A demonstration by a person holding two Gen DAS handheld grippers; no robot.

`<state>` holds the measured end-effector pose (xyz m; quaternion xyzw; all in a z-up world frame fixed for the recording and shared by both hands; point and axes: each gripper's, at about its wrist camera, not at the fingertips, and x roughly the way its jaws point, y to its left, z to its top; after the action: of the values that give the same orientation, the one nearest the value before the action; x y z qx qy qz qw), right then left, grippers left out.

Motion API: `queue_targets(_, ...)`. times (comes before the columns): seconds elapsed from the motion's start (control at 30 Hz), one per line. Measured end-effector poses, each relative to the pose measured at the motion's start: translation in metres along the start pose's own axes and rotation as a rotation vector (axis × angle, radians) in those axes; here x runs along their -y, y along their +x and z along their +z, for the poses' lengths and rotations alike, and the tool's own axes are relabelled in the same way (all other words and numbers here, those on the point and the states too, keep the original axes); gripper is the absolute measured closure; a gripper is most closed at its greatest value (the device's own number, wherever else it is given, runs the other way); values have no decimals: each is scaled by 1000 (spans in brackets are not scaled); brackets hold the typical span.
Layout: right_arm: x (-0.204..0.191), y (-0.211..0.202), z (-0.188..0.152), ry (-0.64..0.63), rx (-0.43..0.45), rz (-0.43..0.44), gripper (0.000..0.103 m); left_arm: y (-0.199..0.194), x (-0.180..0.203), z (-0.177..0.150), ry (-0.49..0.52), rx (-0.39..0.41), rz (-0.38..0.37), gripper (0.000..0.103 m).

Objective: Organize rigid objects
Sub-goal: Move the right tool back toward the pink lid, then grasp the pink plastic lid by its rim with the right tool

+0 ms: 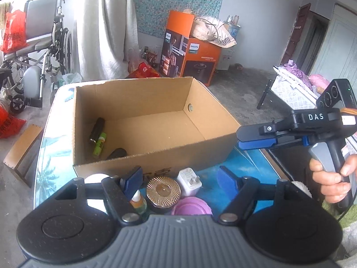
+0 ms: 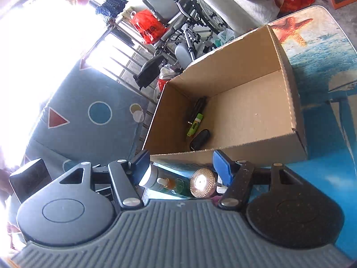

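Gold-lidded jar sits on the counter before the cardboard box; stiff, slick, so pinch its rim. Your left gripper and right gripper both gape, empty.

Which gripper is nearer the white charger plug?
Left. The left gripper hangs open directly over the white charger plug, which shows between its fingers; the right gripper is off beside the cardboard box.

Brown cardboard box, green tube, gold ribbed lid, starfish-print blue table
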<state>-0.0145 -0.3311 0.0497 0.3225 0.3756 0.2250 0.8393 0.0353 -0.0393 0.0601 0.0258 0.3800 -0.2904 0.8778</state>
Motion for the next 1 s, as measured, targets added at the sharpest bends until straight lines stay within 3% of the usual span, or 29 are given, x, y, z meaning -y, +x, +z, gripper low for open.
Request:
queue_targets(0.1,9,9,-40,-12,10,-73,41,23,14,-23,22,-52,-1,28)
queue_targets(0.17,12,26,-61,-37,-6,-134,44,38,26,-38,69,-77,45,28)
queue_targets(0.33,18,79,-99,-99,-63,-243,63,73,51,-64,197,-117,144,28)
queue_targets(0.6,11,106,-107,-199,-119,-309,80,94,67,-82,255,-146,176,28)
queue_targets(0.7,9,112,-109,-244,-133,-345,86,97,68,-82,250,-144,184,35)
queue_targets(1.0,13,109,-111,-270,-140,-377,88,103,77,-85,295,-151,186,35)
